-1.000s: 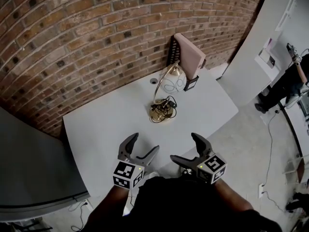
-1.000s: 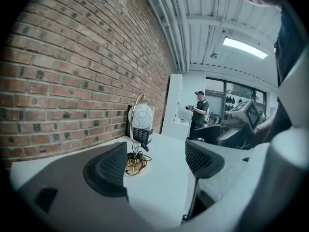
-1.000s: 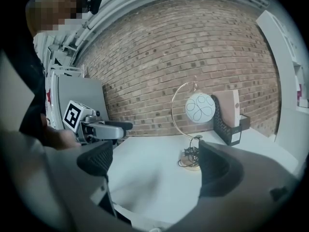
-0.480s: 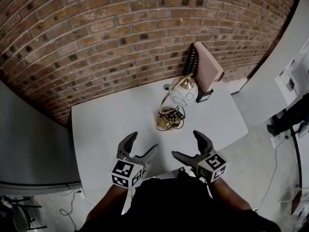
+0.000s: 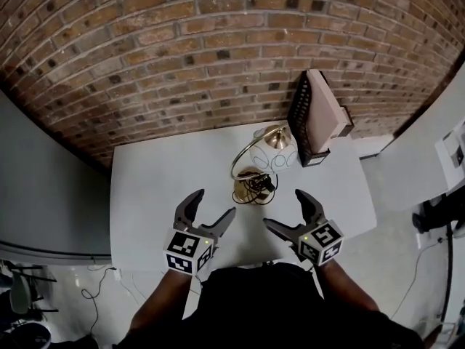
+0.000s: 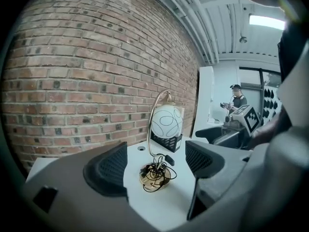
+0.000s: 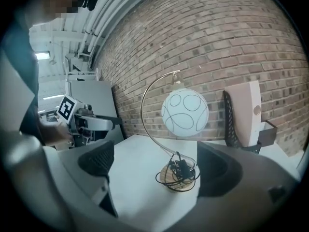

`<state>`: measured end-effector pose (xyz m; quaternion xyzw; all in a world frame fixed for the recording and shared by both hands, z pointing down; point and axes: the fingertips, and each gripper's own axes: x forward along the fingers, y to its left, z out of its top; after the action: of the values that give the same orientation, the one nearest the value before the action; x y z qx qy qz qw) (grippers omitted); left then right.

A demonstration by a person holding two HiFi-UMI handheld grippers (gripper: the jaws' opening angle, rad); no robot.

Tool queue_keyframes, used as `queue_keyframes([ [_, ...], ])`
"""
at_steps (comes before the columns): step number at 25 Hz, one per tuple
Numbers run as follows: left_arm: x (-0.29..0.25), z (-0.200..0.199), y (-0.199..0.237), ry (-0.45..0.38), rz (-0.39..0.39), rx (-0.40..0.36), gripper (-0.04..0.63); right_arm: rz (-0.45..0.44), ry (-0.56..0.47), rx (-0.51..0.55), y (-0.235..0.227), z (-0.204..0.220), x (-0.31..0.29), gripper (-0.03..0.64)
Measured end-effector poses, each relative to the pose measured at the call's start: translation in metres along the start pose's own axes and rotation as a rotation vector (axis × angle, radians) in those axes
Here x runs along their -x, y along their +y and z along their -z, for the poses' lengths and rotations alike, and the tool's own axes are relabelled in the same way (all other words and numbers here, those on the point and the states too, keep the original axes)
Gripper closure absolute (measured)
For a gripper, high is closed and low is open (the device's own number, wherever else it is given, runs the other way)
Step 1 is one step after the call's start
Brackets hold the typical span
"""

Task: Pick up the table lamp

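We approach with left gripper [image 5: 213, 208] and right gripper [image 5: 285, 211] wide open, empty; next, reach the far brass-arched white-globe table lamp [image 5: 248, 187].

White table [image 5: 156, 195] is standing with its far edge against a brick wall [image 5: 182, 57]. A beige slab-like unit [image 5: 328, 111] is standing on edge in a black mesh holder [image 5: 300, 122] at the table's far right corner, close to the wall. A small round port [image 6: 140, 148] is sitting in the tabletop near the wall, left of the holder. A grey partition [image 5: 43, 187] is running along the table's left side. Loose cable [image 5: 93, 297] is lying on the floor off the front-left corner. A person [image 6: 235, 99] is standing well off in the background, possibly holding something — too small to tell what. A ceiling light strip [image 6: 268, 22] is glowing overhead.
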<state>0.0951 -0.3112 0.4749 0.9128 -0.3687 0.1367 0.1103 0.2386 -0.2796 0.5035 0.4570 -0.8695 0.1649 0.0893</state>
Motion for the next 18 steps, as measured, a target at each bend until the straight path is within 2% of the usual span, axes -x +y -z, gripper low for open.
queue_keyframes([
  [6, -0.013, -0.007, -0.006, -0.023, -0.103, 0.034, 0.219, -0.062, 0.018, 0.026, -0.036, 0.003, -0.002, 0.080],
  [15, -0.022, -0.005, -0.006, -0.008, -0.239, 0.028, 0.221, -0.100, 0.058, 0.055, -0.080, 0.017, -0.014, 0.098],
  [18, -0.027, -0.012, -0.002, -0.016, -0.262, 0.020, 0.221, -0.098, 0.072, 0.068, -0.092, 0.025, -0.022, 0.109],
])
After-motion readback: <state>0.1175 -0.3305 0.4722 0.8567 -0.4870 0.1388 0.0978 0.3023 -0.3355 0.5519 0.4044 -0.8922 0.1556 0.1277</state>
